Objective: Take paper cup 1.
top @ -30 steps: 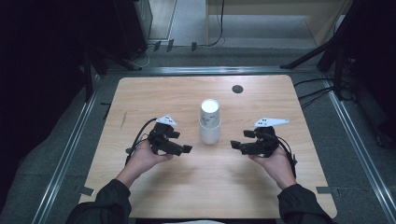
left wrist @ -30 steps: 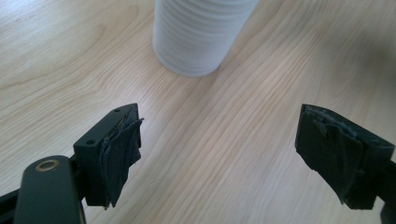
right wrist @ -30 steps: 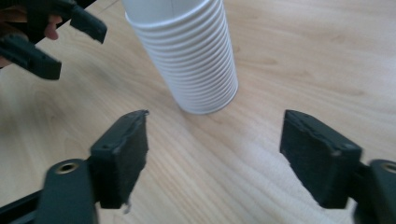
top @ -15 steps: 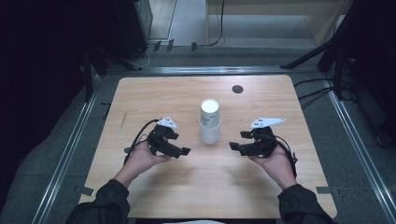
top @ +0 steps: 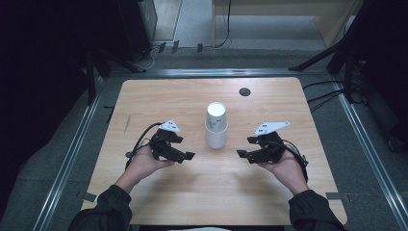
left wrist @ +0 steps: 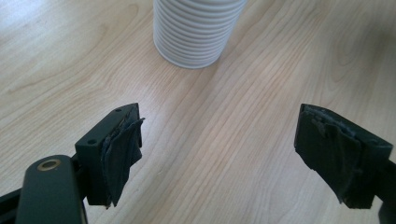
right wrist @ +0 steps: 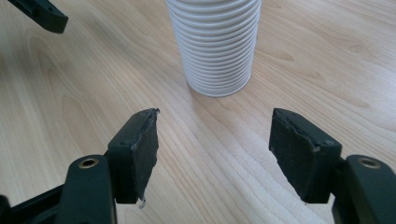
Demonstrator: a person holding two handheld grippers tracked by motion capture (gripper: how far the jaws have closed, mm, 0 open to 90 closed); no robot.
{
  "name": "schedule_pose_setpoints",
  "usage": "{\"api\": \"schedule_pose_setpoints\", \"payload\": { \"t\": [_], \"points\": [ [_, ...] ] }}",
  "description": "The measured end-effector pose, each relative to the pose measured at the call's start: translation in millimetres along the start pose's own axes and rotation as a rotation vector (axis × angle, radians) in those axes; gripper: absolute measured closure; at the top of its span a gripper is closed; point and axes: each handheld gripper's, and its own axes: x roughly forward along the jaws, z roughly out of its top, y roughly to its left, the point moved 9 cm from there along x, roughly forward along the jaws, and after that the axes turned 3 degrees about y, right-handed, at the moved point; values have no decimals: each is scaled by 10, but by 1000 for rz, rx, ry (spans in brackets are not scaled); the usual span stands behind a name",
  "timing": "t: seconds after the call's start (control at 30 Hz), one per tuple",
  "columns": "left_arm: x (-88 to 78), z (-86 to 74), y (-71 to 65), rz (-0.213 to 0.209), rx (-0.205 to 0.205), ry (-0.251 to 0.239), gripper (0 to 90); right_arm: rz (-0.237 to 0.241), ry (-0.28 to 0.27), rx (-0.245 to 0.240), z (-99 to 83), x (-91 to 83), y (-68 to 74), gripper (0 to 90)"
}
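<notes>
A stack of white ribbed paper cups (top: 216, 126) stands upright near the middle of the wooden table (top: 192, 96), between the two grippers and a little beyond both of them. From above it reads as nested cups, though how many are in it cannot be told.

The left gripper (top: 186, 156), held in the person's left hand (top: 146, 163), points toward the stack with its jaws spread wide and nothing between them. In the left gripper view the stack (left wrist: 198, 30) sits ahead of the jaws and nearer the left jaw's line than the right's, well apart from both pads; bare table (left wrist: 219, 154) fills the gap between them.

The right gripper (top: 243, 155), cradled in the right hand (top: 284, 167), also faces the stack with its jaws parted and empty. In the right gripper view the cups (right wrist: 215, 44) stand just ahead of the jaw tips, roughly centred between them, touching neither. The tip of the other gripper (right wrist: 42, 14) shows at the upper left, beyond the left jaw.

A small dark round mark (top: 245, 92) lies on the table far beyond the stack.
</notes>
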Motion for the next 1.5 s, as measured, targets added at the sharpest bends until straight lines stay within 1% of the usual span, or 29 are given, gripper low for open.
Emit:
{"api": "schedule_pose_setpoints", "payload": {
  "t": [0.03,0.07,0.13,0.2,0.23,0.3,0.33,0.37,0.4,0.43,0.53,0.6,0.63,0.67,0.73,0.77,0.93,1.0,1.03,1.1,1.17,1.2,1.3,1.33,1.37,1.4,1.5],
  "points": [
    [-16,-2,0,3,3,-5,151,1,-2,-11,19,-28,14,326],
    [-35,-12,5,8,10,-2,151,8,-5,-16,39,-54,30,324],
    [-62,-25,18,15,11,-5,151,29,-11,-26,73,-91,58,323],
    [-72,-29,29,22,9,-6,151,36,-6,-30,82,-102,71,323],
    [-93,-32,45,29,4,-9,151,45,6,-43,107,-110,87,322],
    [-109,-33,47,31,3,-13,151,46,15,-64,139,-120,103,322],
    [-109,-33,47,31,3,-13,151,46,15,-64,139,-120,103,322],
    [-117,-38,43,32,10,-12,151,52,15,-71,187,-126,118,322],
    [-117,-38,43,32,10,-12,151,52,15,-71,187,-126,118,322],
    [-114,-41,38,36,13,-14,151,57,19,-85,231,-128,121,323],
    [-110,-42,33,36,16,-12,151,49,32,-121,291,-112,91,322],
    [-109,-41,33,37,19,-12,151,47,33,-124,314,-112,78,322],
    [-108,-43,34,38,20,-13,151,45,34,-127,365,-119,49,319],
    [-108,-43,34,38,20,-13,151,45,34,-127,365,-119,49,319],
    [-107,-51,28,29,9,-12,151,40,27,-137,428,-136,12,317],
    [-114,-63,13,11,1,-12,151,42,25,-137,481,-153,-15,315],
    [-140,-99,11,24,-1,-14,151,45,33,-144,574,-160,-66,307],
    [-142,-127,8,29,-6,-12,151,66,42,-155,633,-117,-92,308],
    [-142,-127,8,29,-6,-12,151,66,42,-155,633,-117,-92,308],
    [-134,-147,-5,33,-7,-7,151,81,64,-143,685,-44,-123,304],
    [-132,-156,-14,34,-8,-7,151,83,75,-146,702,-24,-125,302],
    [-132,-168,-20,33,-5,-2,151,84,88,-160,742,14,-129,294],
    [-135,-215,-28,38,-7,9,151,90,114,-167,794,64,-139,281],
    [-135,-215,-28,38,-7,9,151,90,114,-167,794,64,-139,281],
    [-138,-221,-27,40,-7,7,151,91,126,-168,812,77,-142,275],
    [-149,-230,-24,39,-15,7,151,89,148,-187,872,105,-148,271],
    [-160,-225,-30,37,-21,-4,151,91,175,-209,963,134,-147,252]
  ]
}}
